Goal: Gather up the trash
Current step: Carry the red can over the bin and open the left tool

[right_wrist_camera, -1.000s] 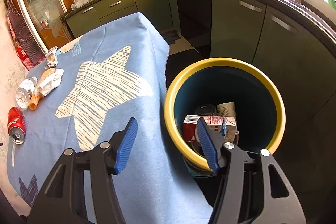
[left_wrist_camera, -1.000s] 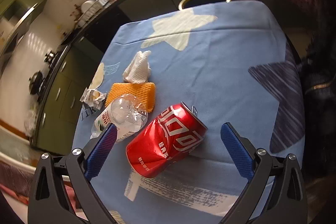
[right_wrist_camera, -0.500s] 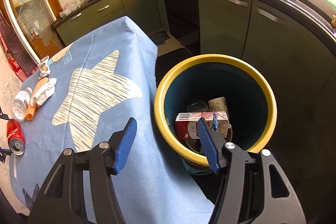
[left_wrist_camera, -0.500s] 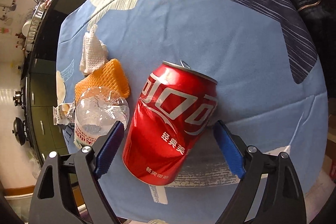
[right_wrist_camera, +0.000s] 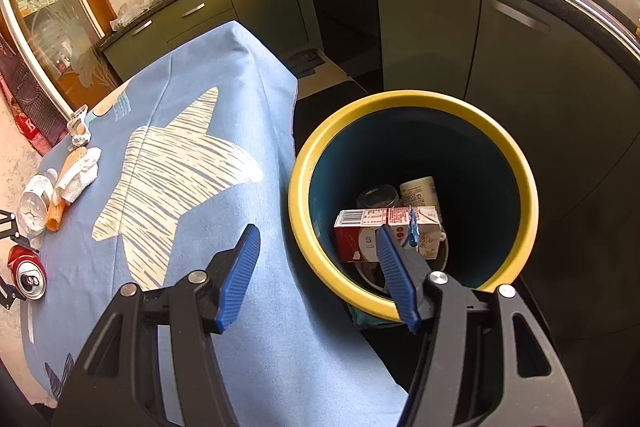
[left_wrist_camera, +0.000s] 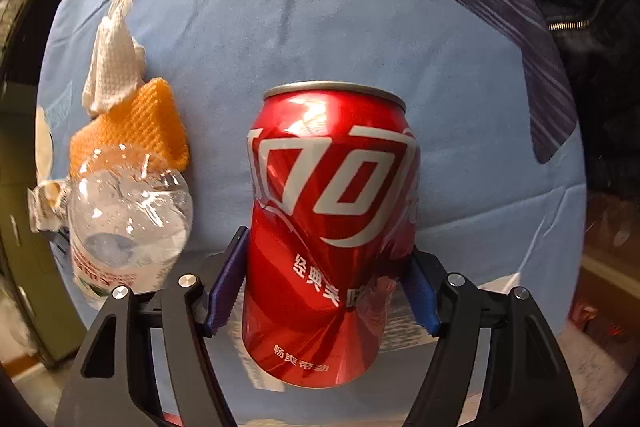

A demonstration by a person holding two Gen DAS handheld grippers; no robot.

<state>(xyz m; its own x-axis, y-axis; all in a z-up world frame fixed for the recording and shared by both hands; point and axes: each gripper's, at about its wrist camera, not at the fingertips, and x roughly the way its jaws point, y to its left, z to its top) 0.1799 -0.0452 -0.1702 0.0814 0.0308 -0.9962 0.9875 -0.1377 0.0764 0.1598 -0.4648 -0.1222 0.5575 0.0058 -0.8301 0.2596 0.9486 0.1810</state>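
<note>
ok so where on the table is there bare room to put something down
Bare: the wide cloth around the pale star, between the trash cluster and the bin. Crowded: the far edge, with cola can, plastic bottle, orange sponge, white tissue.

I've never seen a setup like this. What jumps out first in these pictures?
A dented red soda can fills the left view, lying on the blue tablecloth between the left gripper's blue fingers. In the right view, a yellow-rimmed bin beside the table already holds a carton.
</note>
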